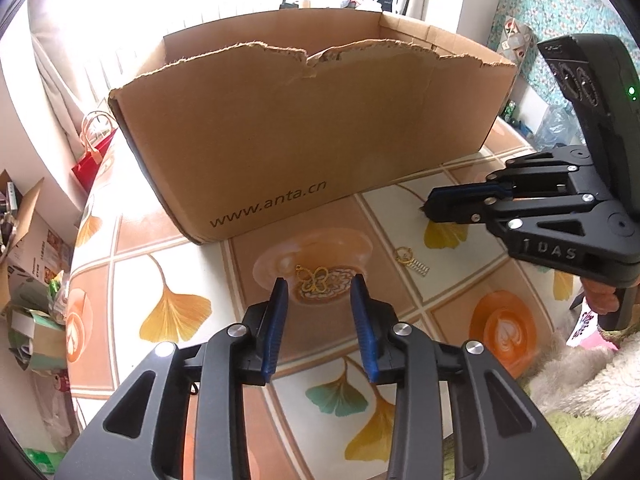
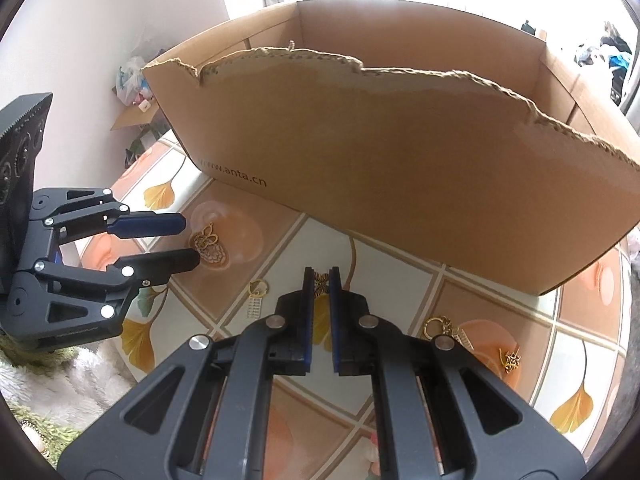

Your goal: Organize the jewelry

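Left wrist view is filled mostly by a cardboard box, open at the top with a torn front edge, standing on a table covered in a cloth printed with ginkgo leaves and coffee cups. What lies inside the box cannot be seen from either view, so how much jewelry has already been put away cannot be told.

On its front wall the address "www.anta.cn" is printed; on the body of the right gripper raised lettering is read as "1DAS", though the first character is uncertain.

Several pieces are left on the cloth, so the task is judged unfinished: a gold butterfly pendant just beyond the left gripper, a ring earring with a ladder drop between the two grippers, and, in the right wrist view, a gold cluster with a ring and a small dark charm further right.

The left jaws stand spread with nothing pinched. The right jaws are pressed together on a small gold ornament, held at the tips in front of the box.
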The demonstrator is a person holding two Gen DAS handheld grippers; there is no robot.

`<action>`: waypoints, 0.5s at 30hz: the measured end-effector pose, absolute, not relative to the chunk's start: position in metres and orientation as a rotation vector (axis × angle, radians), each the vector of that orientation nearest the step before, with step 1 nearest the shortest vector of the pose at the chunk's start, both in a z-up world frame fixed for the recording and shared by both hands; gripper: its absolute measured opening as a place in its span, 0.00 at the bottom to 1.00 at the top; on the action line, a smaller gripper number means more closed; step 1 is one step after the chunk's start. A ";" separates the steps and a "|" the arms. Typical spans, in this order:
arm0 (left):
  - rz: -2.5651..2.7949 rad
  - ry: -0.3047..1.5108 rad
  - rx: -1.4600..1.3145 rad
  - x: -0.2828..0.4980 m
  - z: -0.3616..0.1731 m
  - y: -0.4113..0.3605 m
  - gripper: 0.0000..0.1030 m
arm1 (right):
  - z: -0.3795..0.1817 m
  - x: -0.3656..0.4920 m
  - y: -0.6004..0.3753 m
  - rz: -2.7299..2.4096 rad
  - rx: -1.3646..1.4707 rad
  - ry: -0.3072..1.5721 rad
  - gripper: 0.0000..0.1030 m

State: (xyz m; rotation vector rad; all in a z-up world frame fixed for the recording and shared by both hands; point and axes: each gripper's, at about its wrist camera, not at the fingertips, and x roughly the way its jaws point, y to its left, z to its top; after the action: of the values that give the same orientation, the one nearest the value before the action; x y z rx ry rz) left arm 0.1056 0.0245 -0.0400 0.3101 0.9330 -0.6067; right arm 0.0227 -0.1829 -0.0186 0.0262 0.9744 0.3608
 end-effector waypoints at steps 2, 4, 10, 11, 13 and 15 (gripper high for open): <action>-0.599 0.941 0.317 0.108 -0.041 0.023 0.31 | -0.018 0.021 -0.185 0.361 0.036 0.973 0.06; -0.594 0.943 0.321 0.111 -0.042 0.022 0.31 | -0.018 0.021 -0.186 0.365 0.045 0.972 0.06; -0.594 0.935 0.361 0.121 -0.044 0.014 0.31 | -0.019 0.021 -0.190 0.374 0.068 0.965 0.06; -0.590 0.944 0.365 0.123 -0.045 0.012 0.31 | -0.018 0.020 -0.192 0.374 0.072 0.964 0.06; -0.584 0.942 0.374 0.124 -0.045 0.009 0.31 | -0.018 0.019 -0.195 0.372 0.079 0.963 0.06; -0.578 0.946 0.373 0.124 -0.046 0.005 0.31 | -0.018 0.018 -0.198 0.370 0.085 0.962 0.06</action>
State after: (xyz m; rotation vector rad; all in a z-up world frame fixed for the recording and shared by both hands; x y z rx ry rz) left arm 0.1239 0.0047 -0.0456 0.3735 0.9463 -0.5782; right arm 0.0180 -0.1979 -0.0179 0.0850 0.9619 0.3701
